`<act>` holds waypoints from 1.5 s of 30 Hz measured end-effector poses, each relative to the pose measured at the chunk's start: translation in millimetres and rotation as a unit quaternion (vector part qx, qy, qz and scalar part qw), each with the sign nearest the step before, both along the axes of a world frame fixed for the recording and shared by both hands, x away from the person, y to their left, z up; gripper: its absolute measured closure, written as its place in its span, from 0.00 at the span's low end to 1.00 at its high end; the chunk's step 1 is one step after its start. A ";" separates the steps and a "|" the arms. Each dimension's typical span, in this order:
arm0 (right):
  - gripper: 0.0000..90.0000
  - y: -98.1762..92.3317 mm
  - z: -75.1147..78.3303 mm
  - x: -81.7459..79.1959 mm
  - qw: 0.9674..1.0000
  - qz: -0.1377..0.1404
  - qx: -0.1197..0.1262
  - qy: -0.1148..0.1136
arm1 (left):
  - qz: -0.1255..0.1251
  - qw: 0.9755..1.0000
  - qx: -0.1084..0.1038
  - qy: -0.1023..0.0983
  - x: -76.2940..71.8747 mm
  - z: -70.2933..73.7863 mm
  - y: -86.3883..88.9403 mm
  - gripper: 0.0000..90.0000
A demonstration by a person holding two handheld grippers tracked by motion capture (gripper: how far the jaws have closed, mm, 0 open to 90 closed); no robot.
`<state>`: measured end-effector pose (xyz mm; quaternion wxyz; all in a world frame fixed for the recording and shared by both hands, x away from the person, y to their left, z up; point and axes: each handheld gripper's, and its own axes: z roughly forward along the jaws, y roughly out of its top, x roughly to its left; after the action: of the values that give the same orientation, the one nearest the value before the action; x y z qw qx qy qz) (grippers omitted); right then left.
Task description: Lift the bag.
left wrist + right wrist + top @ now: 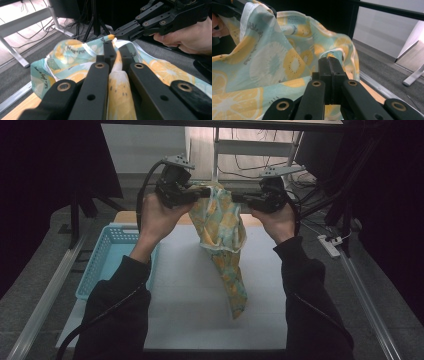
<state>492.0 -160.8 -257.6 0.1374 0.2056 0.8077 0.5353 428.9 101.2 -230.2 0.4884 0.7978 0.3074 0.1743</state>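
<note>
A light cloth point(222, 227) printed with yellow citrus slices on pale green hangs in the air between both hands above the white table top point(190, 305). My left gripper point(206, 192) is shut on its upper left edge, and my right gripper point(235, 196) is shut on its upper right edge. The two tips sit close together, so the cloth bunches at the top and trails down to a narrow end near the table. In the left gripper view the cloth point(72, 56) is pinched between the jaws, with the right gripper point(117, 33) just beyond. In the right gripper view the cloth point(269, 62) drapes left of the closed jaws.
A light blue plastic basket point(107, 255) stands at the table's left edge. Metal rails run along both sides of the table. A white power strip point(330, 245) lies on the floor to the right. Dark curtains and stands close off both sides.
</note>
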 end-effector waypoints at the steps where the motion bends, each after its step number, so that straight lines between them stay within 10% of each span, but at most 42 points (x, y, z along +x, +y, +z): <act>1: 1.00 -0.7 0.7 0.1 1.000 -0.001 0.001 -0.002 | 0.000 1.000 0.001 -0.001 0.2 -0.6 -1.4 0.99; 17: 1.00 -11.8 -25.5 12.4 0.999 -0.028 -0.034 0.016 | -0.012 0.999 0.037 0.035 21.2 -32.1 -22.0 0.95; 45: 0.54 -26.6 -59.6 9.6 0.997 -0.037 -0.026 0.056 | 0.005 0.997 0.004 0.083 13.9 -58.0 35.1 0.05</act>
<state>501.6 -187.4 -317.2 0.1165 0.2611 0.8199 0.4960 442.9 136.2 -288.2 0.4574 0.8096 0.3506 0.1112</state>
